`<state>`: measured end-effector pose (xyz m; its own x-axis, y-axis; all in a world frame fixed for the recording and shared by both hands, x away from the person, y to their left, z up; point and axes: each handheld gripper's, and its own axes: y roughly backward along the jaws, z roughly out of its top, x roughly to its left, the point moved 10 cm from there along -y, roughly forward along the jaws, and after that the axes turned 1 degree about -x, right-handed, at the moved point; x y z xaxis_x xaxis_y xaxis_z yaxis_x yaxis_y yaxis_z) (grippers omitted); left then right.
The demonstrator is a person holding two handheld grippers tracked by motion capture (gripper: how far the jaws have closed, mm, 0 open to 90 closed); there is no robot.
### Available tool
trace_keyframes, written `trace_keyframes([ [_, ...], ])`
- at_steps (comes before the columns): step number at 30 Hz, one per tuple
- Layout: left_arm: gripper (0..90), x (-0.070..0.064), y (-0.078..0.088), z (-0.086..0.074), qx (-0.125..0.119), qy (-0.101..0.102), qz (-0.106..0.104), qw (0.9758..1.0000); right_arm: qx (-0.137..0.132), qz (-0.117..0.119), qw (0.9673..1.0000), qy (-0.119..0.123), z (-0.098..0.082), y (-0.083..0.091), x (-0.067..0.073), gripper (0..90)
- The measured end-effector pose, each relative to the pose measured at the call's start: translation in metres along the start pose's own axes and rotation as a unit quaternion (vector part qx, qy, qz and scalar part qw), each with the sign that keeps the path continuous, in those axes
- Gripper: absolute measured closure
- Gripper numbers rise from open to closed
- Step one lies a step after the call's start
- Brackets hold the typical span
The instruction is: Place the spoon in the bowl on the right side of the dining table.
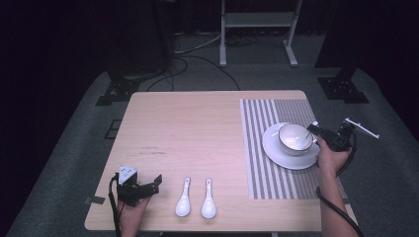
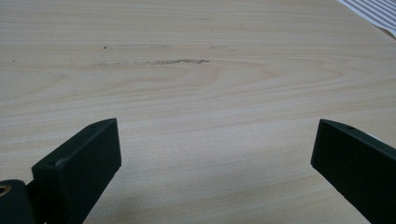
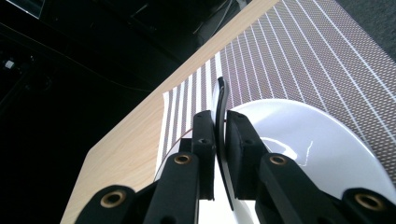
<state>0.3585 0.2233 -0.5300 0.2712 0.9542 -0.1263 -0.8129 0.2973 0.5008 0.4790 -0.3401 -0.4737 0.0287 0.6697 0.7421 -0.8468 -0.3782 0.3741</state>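
**Bowl rim pinched: tipping is my worry**

My right gripper (image 1: 316, 129) has its jaws clenched on the rim of the white bowl (image 1: 295, 138), wall between the pads, as the right gripper view shows plainly. The bowl sits on the white plate (image 1: 284, 153), which lies on the striped placemat (image 1: 276, 113) at about three o'clock on the table (image 1: 197, 128). My left gripper (image 1: 148, 188) rests near seven o'clock with its jaws spread wide over bare wood, holding nothing.

What could go wrong, as I judge it:
- The grip is on a thin glazed edge at one side only. If I lift, the bowl's weight hangs off that pinch and it could swing or slip out and crack on the plate.
- If I drag instead of lifting, the plate may slide with it and ruck the placemat.
- Squeezing harder on ceramic could chip the rim.
- My left gripper is close to the spoons; a careless sweep would scatter them.

Count:
- bowls: one
- plates: one
- placemats: one
- white spoons: two, the left spoon (image 1: 183, 200) and right spoon (image 1: 208, 201), side by side near six o'clock
- grippers: two
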Motion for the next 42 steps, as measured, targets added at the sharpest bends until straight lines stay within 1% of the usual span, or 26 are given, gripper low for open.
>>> trace_keyframes([
  [2, 0.2, 0.000, 0.000, 0.000, 0.000, 0.000, 0.000, 1.0000, -0.001, 0.000, 1.0000, 0.000, 0.000, 0.000, 0.000, 81.5],
  [6, 0.2, 0.000, 0.000, 0.000, 0.000, 0.000, 0.000, 1.0000, -0.003, -0.007, 1.0000, 0.003, 0.001, 0.002, -0.005, 81.0],
  [10, 0.2, 0.000, 0.000, 0.000, -0.001, 0.001, 0.000, 1.0000, -0.004, -0.008, 1.0000, 0.005, 0.002, 0.003, -0.007, 79.6],
  [12, 0.2, 0.000, 0.000, 0.000, 0.000, 0.000, 0.000, 1.0000, -0.003, -0.013, 0.9999, 0.009, 0.002, 0.004, -0.009, 78.5],
  [19, 0.2, 0.000, 0.000, 0.000, 0.000, 0.000, 0.000, 1.0000, -0.002, -0.016, 0.9998, 0.010, 0.001, 0.004, -0.012, 75.3],
  [26, 0.2, 0.000, 0.000, 0.000, 0.000, 0.001, 0.000, 1.0000, 0.002, -0.007, 1.0000, -0.003, -0.002, 0.004, -0.018, 71.7],
  [29, 0.2, 0.000, 0.000, 0.000, 0.000, 0.001, 0.000, 1.0000, 0.004, -0.004, 1.0000, -0.004, -0.004, 0.004, -0.019, 70.6],
  [37, 0.2, 0.000, 0.000, 0.000, 0.001, 0.000, 0.001, 1.0000, 0.002, 0.004, 0.9999, -0.010, -0.003, 0.006, -0.018, 69.8],
  [42, 0.2, 0.000, 0.000, 0.000, 0.001, 0.001, 0.001, 1.0000, -0.001, 0.014, 0.9998, -0.012, -0.003, 0.009, -0.016, 69.2],
])
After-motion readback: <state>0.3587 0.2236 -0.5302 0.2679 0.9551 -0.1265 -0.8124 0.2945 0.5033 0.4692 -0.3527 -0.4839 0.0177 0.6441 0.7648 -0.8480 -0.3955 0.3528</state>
